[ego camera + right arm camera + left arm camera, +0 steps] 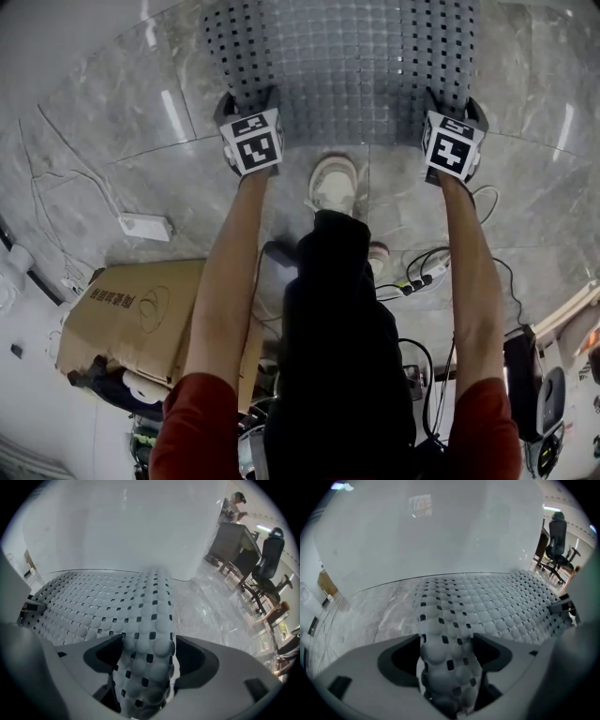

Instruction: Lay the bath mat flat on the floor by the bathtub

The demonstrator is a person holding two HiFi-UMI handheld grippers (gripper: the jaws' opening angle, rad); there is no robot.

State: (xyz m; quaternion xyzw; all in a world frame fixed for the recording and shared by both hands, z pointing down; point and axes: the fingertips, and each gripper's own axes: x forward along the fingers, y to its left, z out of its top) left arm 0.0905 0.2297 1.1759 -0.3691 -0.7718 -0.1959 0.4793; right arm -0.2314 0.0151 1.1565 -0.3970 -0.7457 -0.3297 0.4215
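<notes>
Bath mat [347, 66] lies spread on the floor against the bathtub [440, 531]
Left gripper [249, 97] and right gripper [457, 103] stand spread, a humped mat corner between each pair of jaws; withdrawing carelessly could snag a hump and drag the mat off the bathtub.

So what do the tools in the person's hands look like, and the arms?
The left tongs and right tongs each have grey jaws and a white cube printed with black square markers. In their own views the bodies look pale grey. The arms are bare below red sleeves.
</notes>
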